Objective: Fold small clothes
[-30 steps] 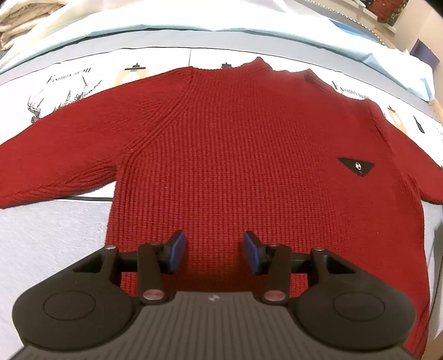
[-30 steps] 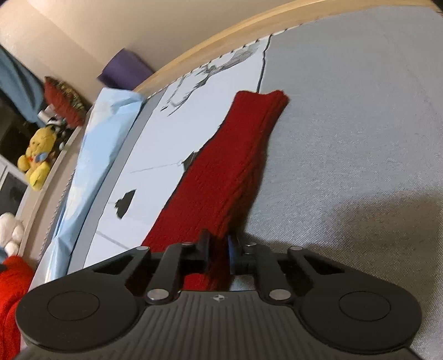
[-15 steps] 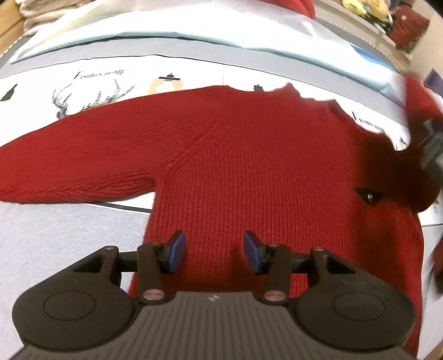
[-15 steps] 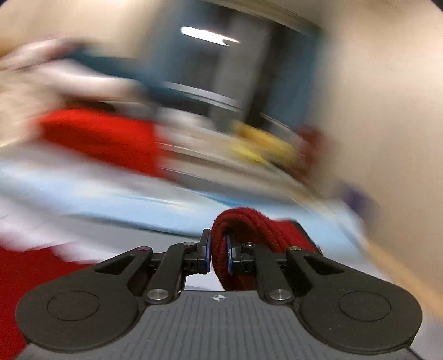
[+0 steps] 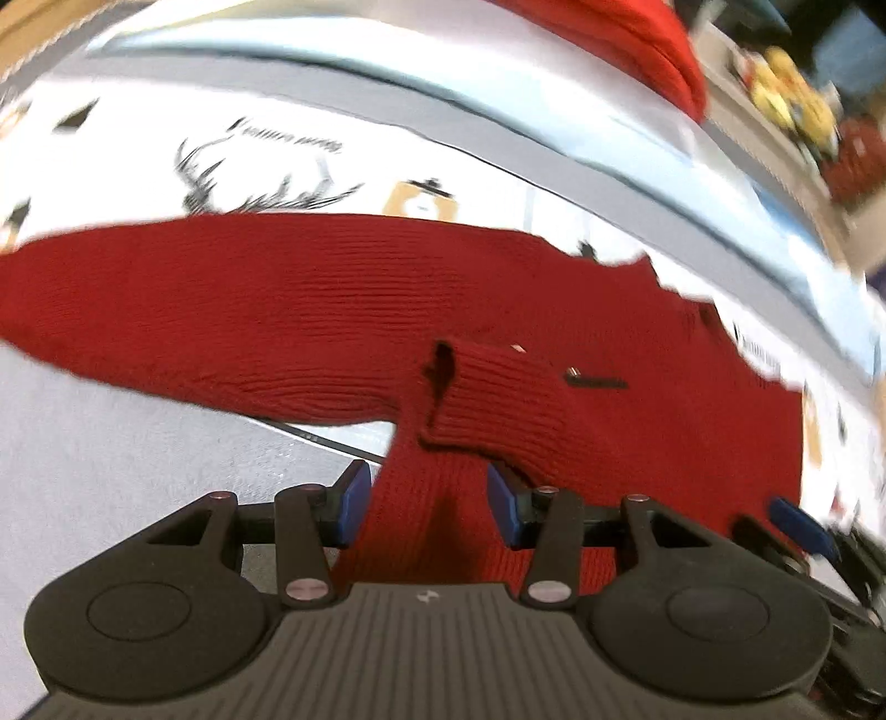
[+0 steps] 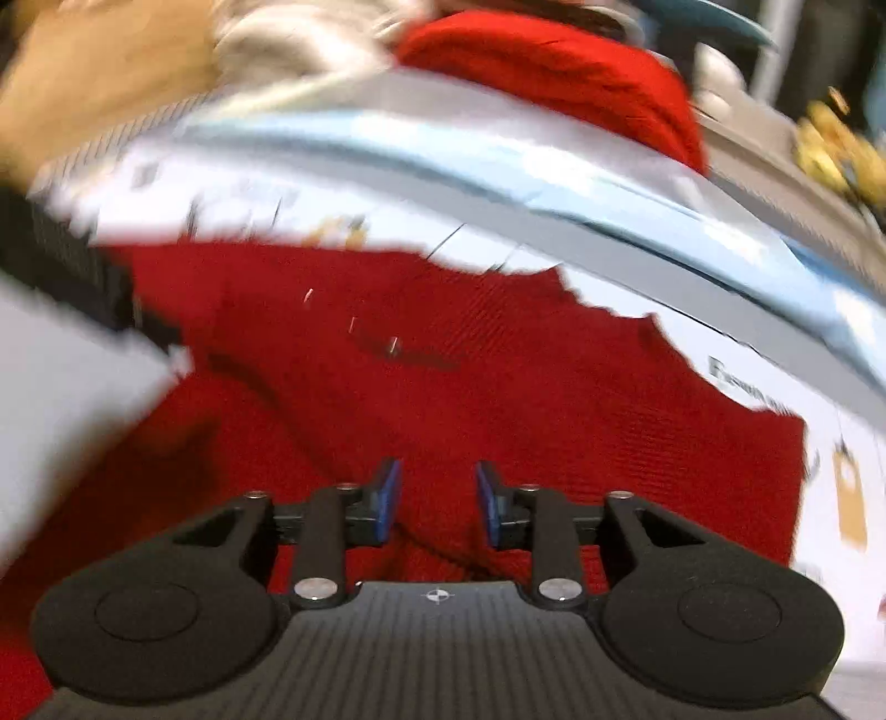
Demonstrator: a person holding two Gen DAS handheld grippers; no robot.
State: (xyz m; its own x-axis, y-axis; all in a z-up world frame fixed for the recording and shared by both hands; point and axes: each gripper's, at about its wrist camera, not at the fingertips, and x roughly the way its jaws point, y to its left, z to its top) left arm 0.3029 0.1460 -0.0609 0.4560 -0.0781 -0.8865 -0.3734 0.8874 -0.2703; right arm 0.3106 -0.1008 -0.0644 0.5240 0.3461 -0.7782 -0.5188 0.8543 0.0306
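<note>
A small red knit sweater [image 5: 266, 310] lies flat on a printed bedsheet [image 5: 277, 160]. Its right sleeve [image 5: 498, 399] is folded across the body, cuff end pointing left. Its left sleeve stretches out to the left. My left gripper [image 5: 423, 501] is open over the sweater's lower hem, with fabric between its blue pads. My right gripper [image 6: 434, 498] is open and empty just above the sweater body [image 6: 498, 387]; it also shows at the right edge of the left wrist view [image 5: 797, 526].
A light blue blanket [image 5: 498, 94] runs along the far side of the bed. A bright red garment [image 5: 620, 39] lies beyond it. Yellow plush toys [image 5: 792, 105] sit on a shelf at the far right. Grey sheet [image 5: 111, 454] lies to the left.
My right gripper carried the right sleeve over the sweater body and let it go; its jaws opened. My left gripper moved lower, closer to the hem, still open.
</note>
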